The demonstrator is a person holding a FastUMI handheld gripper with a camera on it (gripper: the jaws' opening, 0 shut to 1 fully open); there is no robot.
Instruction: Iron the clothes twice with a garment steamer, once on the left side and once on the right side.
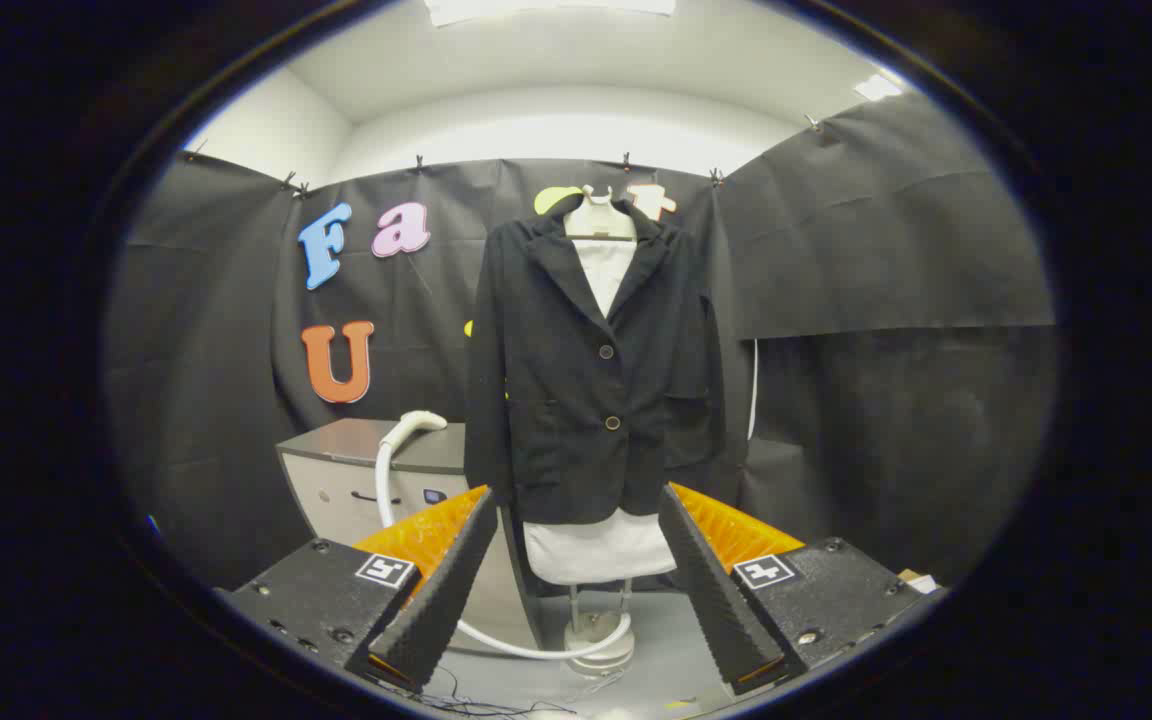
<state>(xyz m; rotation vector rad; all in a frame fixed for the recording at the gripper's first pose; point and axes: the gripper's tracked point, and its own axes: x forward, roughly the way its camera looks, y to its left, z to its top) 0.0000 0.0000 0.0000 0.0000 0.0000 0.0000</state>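
A black blazer (591, 370) hangs buttoned on a white mannequin torso (598, 545) that stands on a pole stand (598, 640), straight ahead beyond my fingers. The garment steamer's white head (414, 424) rests on top of a grey cabinet (376, 475) to the left of the jacket. Its white hose (496, 640) curls down and across the floor to the stand's base. My gripper (576, 510) is open, with nothing between its fingers (451, 580), and stays well short of both the steamer and the jacket.
Black cloth walls close the booth on the left, back and right. Thin cables lie on the grey floor (666, 640) just ahead of the fingers. A small box corner (916, 580) peeks out at the right, beside the right finger.
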